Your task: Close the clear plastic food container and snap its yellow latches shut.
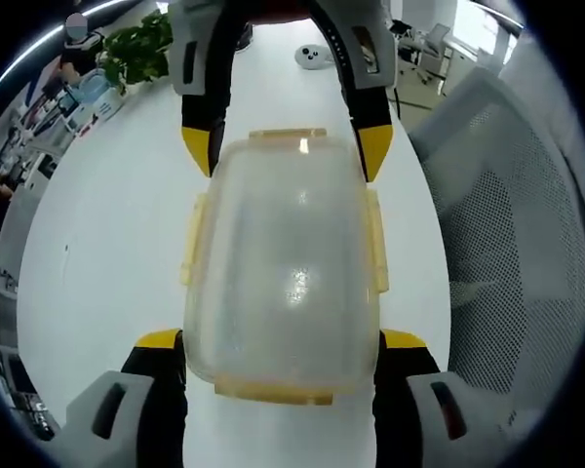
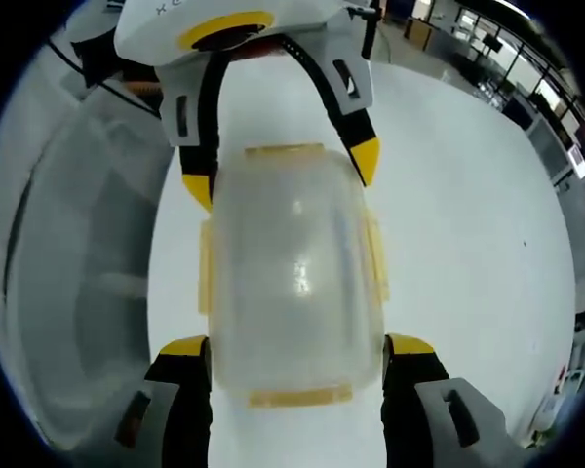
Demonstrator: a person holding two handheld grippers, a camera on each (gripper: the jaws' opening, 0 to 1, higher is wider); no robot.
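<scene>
The clear plastic container (image 1: 283, 263) lies on the white table (image 1: 97, 253) with its lid on, yellow latches along its sides (image 1: 188, 244) and ends. My left gripper (image 1: 281, 341) clamps its near end, one yellow-tipped jaw against each side. My right gripper (image 1: 287, 146) grips the far end the same way. In the right gripper view the container (image 2: 292, 273) sits between the right gripper (image 2: 297, 346) at the bottom and the left gripper (image 2: 280, 171) at the top. The side latches (image 2: 374, 253) stick out slightly; whether they are snapped I cannot tell.
A grey mesh chair (image 1: 512, 244) stands close beside the table, also in the right gripper view (image 2: 78, 253). A green plant (image 1: 141, 44) and a small white object (image 1: 314, 57) sit at the table's far end. Office desks lie beyond.
</scene>
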